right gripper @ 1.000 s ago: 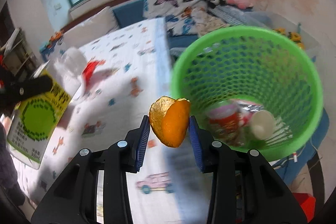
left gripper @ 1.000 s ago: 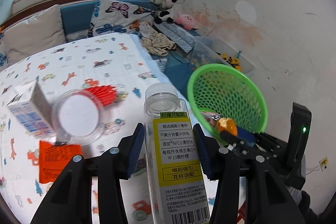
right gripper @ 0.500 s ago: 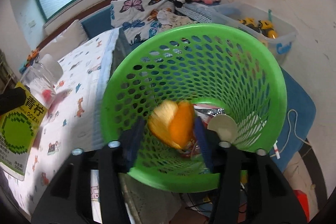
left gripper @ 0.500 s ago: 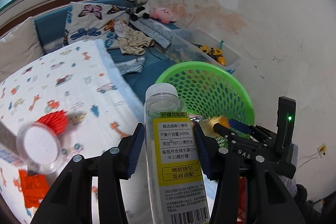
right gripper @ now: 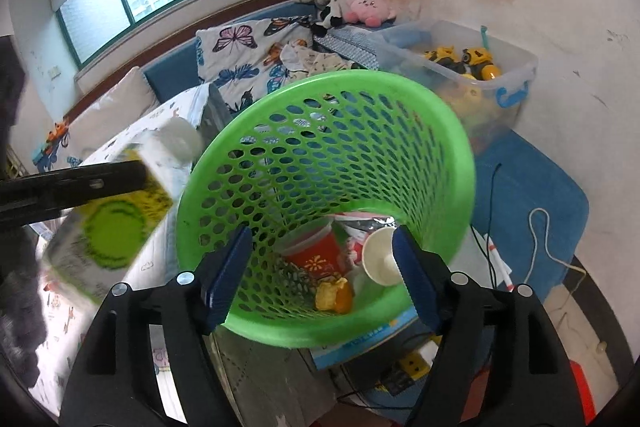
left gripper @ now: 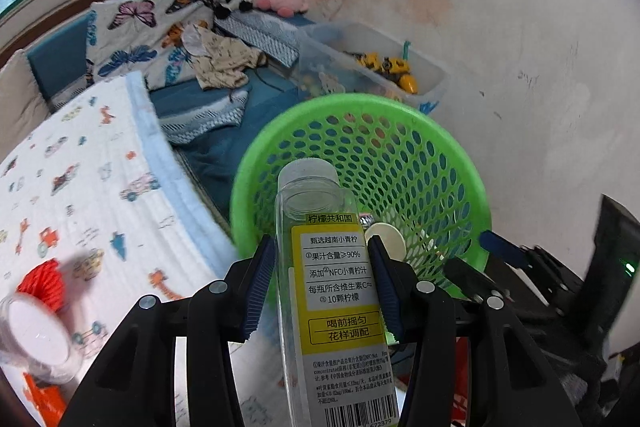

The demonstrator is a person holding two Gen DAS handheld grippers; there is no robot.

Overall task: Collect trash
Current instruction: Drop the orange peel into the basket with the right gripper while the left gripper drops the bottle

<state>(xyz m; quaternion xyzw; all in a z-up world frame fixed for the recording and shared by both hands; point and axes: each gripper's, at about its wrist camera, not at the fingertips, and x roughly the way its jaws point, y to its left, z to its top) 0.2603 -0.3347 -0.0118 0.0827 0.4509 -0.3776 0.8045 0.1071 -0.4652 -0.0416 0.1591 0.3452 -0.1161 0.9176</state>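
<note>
Over the near rim of the green mesh basket hangs the left gripper, its blue pads pressed on both sides of a clear square bottle with a yellow label. The bottle's long axis runs along the fingers, capped end forward, and that cap already overlaps the basket's mouth in the left wrist view, so the basket lies ahead of and below the bottle. I judge the coming move to be a short push toward the basket's middle and then a release, so the bottle drops in cap first. The right gripper is the nearer one, poised right above the basket's opening; its jaws have just been opening and now stand wide with nothing between them. Down on the basket's bottom lie an orange peel, a red cup and a white paper cup. Left of the basket spreads a bed under a white sheet printed with little cars and animals, where a red ribbed item waits. Beyond the basket stand a clear toy bin, plush toys, a stained white wall and a window.
</note>
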